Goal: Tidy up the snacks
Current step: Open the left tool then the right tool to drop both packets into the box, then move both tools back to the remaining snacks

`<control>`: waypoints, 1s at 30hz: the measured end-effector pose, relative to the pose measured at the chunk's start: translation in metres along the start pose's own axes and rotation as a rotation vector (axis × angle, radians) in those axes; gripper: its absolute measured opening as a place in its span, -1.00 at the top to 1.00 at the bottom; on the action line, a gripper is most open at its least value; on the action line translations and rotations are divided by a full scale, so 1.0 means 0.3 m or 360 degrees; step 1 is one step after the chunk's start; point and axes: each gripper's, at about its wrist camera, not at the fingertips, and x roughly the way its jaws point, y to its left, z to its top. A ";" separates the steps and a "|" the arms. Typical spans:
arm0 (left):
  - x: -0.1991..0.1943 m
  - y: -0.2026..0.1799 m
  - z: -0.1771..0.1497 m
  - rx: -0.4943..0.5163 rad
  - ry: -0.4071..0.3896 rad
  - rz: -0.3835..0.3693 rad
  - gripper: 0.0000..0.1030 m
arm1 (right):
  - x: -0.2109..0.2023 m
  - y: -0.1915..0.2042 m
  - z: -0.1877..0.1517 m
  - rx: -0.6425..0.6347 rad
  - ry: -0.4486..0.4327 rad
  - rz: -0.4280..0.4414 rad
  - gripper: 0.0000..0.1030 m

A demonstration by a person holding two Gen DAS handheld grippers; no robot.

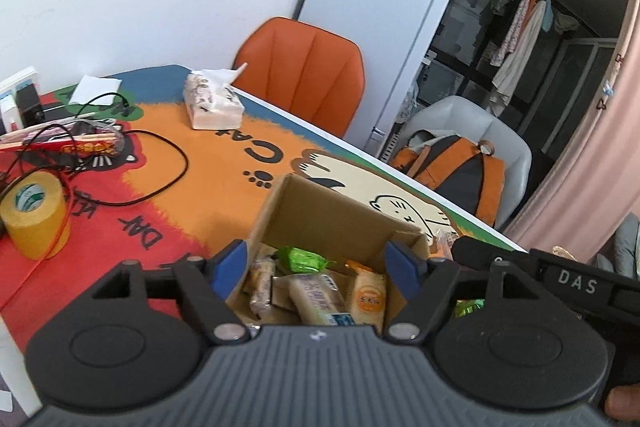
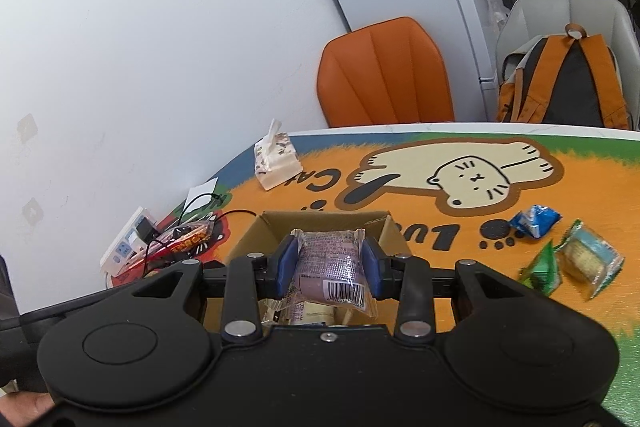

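Cardboard box (image 1: 320, 219): brown, open-topped, flaps up, standing on the printed table mat. Holds several wrapped snacks lying loose: a green-wrapped sweet (image 1: 302, 258) toward the back, a pale long bar (image 1: 262, 285) at the left wall, a clear-wrapped wafer pack (image 1: 316, 301) in the middle, and an orange-labelled rice cracker (image 1: 368, 297) leaning at the right.

Purple snack packet (image 2: 334, 267): clear wrapper, barcode at its lower right corner, held above the box opening, pinched at both sides.

Loose on the mat, right of the box: a blue packet (image 2: 534, 221), crumpled; a green packet (image 2: 544, 269); a clear-wrapped biscuit pack (image 2: 590, 259) touching the green one.
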 end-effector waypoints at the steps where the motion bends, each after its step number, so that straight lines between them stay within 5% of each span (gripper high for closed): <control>1: -0.004 0.007 0.000 -0.0004 -0.0004 0.0006 -0.47 | 0.007 0.004 0.003 0.0003 0.0002 0.0003 0.29; 8: -0.022 0.041 -0.003 -0.0047 -0.0012 0.0066 -0.49 | 0.042 0.028 0.022 0.0043 -0.0032 0.0032 0.28; 12: -0.030 0.056 -0.008 -0.0076 -0.0004 0.0099 -0.49 | 0.049 0.007 0.027 0.0115 -0.0050 0.0088 0.00; 30: -0.033 -0.060 -0.066 -0.0013 -0.0016 0.0085 -0.72 | -0.120 -0.104 -0.027 0.0093 -0.0013 -0.0054 -0.28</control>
